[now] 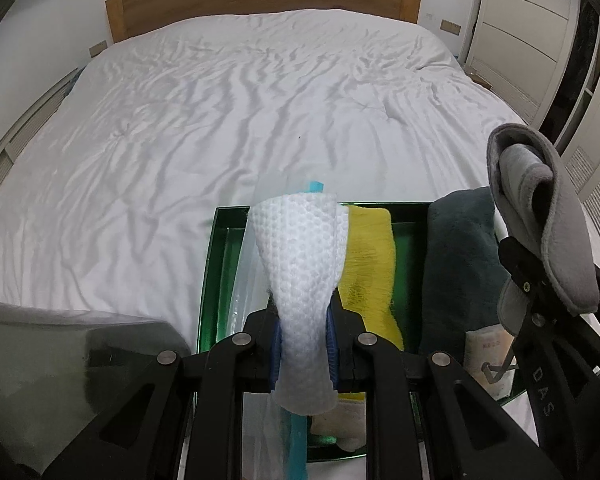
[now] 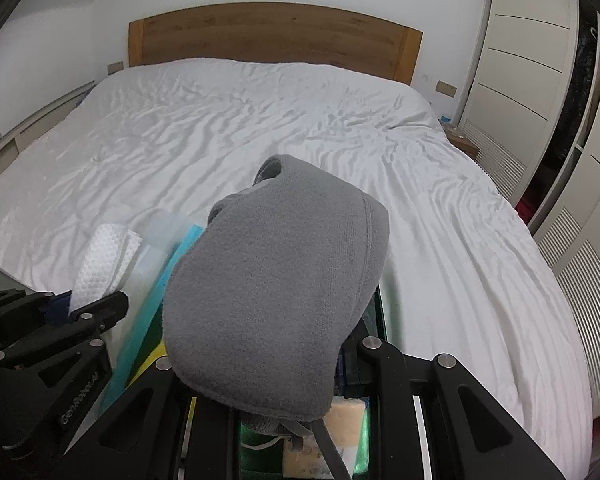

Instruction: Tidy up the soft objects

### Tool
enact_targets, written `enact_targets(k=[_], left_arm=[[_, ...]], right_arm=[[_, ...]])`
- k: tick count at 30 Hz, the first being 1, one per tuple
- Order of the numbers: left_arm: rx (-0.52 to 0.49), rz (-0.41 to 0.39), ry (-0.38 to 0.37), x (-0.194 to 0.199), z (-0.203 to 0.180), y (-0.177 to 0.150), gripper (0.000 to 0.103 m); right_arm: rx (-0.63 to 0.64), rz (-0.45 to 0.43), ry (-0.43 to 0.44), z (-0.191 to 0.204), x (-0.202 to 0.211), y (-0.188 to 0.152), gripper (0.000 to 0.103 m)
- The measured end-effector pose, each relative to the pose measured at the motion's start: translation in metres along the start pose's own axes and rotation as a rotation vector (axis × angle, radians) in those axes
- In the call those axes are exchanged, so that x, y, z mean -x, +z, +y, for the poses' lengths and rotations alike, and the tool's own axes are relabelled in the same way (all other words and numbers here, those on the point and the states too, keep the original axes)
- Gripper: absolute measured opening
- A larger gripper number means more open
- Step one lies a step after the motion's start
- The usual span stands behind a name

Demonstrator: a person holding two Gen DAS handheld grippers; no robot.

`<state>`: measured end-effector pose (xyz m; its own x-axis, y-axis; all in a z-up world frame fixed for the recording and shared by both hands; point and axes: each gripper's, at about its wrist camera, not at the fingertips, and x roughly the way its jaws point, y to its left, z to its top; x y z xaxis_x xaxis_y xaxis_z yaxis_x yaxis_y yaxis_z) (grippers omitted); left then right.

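soft cloths [image 1: 306, 264] [image 2: 276, 284] — perhaps above tray rim [image 1: 208, 272], bed [image 1: 160, 140] beyond

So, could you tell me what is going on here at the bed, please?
A person is sorting soft things with two hand-held grippers over a green tray on the white bed. The left gripper is shut on a white dimpled cloth in a clear bag; the right gripper is shut on a grey cloth. A yellow cloth and a dark green towel lie in the tray.
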<state>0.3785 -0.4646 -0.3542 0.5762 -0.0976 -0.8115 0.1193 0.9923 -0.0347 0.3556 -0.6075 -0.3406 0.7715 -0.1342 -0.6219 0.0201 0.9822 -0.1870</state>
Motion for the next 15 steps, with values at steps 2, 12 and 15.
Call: enact_targets(k=[2,12,15], left_arm=[[-0.001,0.001,0.004,-0.003,0.0,0.0,0.015],[0.009,0.018,0.023,-0.017,0.002,0.0,0.015],[0.015,0.024,0.027,-0.023,0.004,-0.001,0.015]], right_arm=[[0.007,0.009,-0.007,0.002,-0.009,0.002,0.02],[0.028,0.042,-0.032,0.014,-0.039,0.007,0.02],[0.034,0.051,-0.035,0.016,-0.046,0.006,0.021]])
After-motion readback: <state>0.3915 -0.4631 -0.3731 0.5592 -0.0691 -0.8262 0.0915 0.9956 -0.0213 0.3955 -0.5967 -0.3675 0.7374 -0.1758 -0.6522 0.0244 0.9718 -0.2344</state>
